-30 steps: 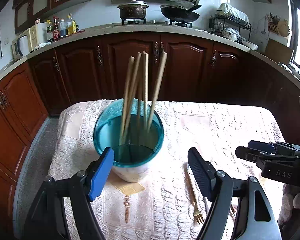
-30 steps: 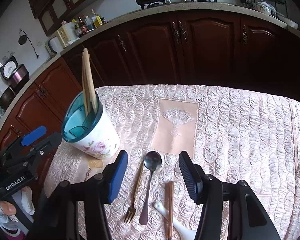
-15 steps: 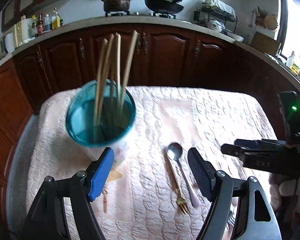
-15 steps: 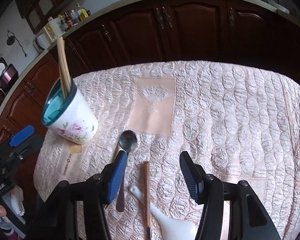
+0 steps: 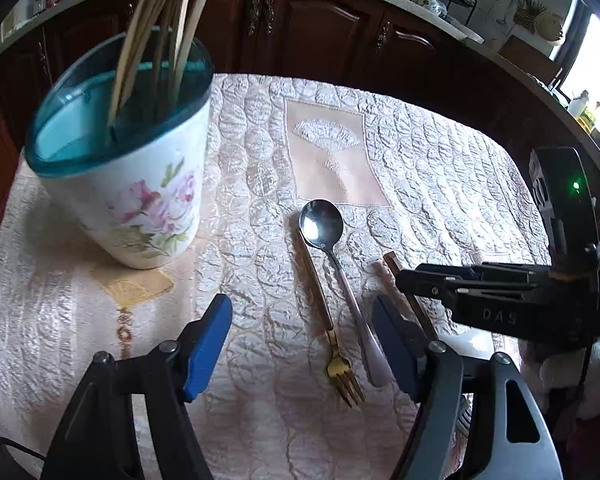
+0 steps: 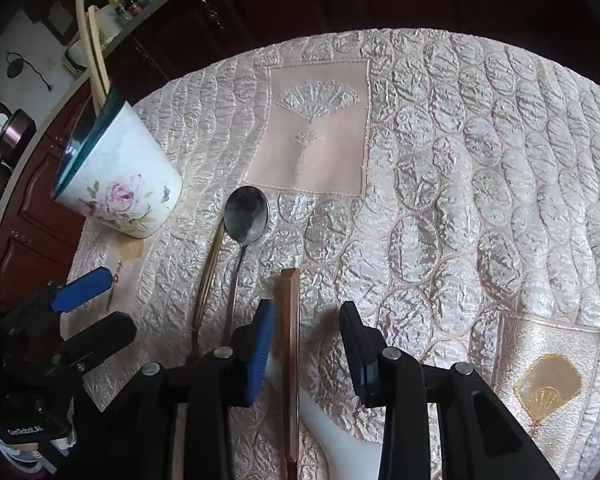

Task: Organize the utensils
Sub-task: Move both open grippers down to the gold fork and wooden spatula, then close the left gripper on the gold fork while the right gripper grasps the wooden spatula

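A white floral-printed cup with a teal rim [image 5: 140, 200] stands near the left edge of the counter [image 6: 480, 160], which is covered by a quilted pale-pink cloth [image 5: 440, 168]. Several pale wooden chopsticks [image 5: 172, 20] stand inside it, leaning against the rim.

Toward the near edge, four pieces lie roughly side by side. A gold fork with a brown handle [image 5: 332, 320] lies with its tines toward the near edge, and a silver metal spoon [image 6: 244, 216] lies just beside it on the right, its bowl pointing away. To the right of the spoon is a reddish-brown wooden chopstick [image 6: 290, 340], and under it a white ceramic spoon [image 6: 332, 432], only partly visible.

The left claw [image 5: 302, 344] is open, its blue pads wide apart above the cloth, with the fork and the metal spoon's handle between them and nothing gripped. The right claw [image 6: 306, 354] is also open, low over the near edge, straddling the reddish-brown chopstick, which runs between its fingers closer to the left pad; contact cannot be made out.
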{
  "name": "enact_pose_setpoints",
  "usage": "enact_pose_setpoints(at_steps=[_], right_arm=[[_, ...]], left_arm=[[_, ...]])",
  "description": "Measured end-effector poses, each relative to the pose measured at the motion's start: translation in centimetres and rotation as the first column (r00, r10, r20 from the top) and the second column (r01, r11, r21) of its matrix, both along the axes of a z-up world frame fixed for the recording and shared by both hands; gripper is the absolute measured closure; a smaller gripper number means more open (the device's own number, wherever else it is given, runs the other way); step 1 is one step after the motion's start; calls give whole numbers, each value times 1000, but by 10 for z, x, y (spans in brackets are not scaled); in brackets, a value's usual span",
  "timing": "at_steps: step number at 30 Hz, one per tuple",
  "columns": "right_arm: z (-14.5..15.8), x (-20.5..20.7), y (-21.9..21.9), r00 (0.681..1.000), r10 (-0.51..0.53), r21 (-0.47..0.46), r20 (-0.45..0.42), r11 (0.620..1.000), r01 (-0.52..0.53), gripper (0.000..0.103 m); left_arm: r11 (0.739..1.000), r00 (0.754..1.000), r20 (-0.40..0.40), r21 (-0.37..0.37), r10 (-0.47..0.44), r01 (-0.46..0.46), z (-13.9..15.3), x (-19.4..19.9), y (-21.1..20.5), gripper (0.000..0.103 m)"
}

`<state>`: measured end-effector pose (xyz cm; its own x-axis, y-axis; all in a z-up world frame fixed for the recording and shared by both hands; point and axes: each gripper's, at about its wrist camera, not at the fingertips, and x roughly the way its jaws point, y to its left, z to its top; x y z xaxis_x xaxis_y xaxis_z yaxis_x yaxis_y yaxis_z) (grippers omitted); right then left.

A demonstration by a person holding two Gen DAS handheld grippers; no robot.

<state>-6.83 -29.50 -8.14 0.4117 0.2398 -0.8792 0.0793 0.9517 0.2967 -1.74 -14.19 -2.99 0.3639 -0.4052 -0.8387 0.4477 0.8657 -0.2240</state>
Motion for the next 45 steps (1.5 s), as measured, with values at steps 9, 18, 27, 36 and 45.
enact_pose_setpoints(at_steps=[9,18,27,36,45], right_arm=[[-5,13,2,1000,15,40,10,999,-15,91],[-1,11,-17,1000,-7,27,7,1000,7,91],[-8,25,-17,1000,1,59,-20,998,1,88],[25,13,-12,997,21,54,68,998,-25,91],[82,-11,-3,980,63,21,188,997,-69,91]], left_arm=[[998,999,-37,57,40,-38,-25,25,-20,48],[995,997,-50,73,65,-61,-37,52,-41,61],[995,997,-61,84,54,-49,-41,68,-55,94],[999,999,-35,-24,26,-27,-15,51,-21,97],[994,999,26,-104,21,-19,33,13,15,97]])
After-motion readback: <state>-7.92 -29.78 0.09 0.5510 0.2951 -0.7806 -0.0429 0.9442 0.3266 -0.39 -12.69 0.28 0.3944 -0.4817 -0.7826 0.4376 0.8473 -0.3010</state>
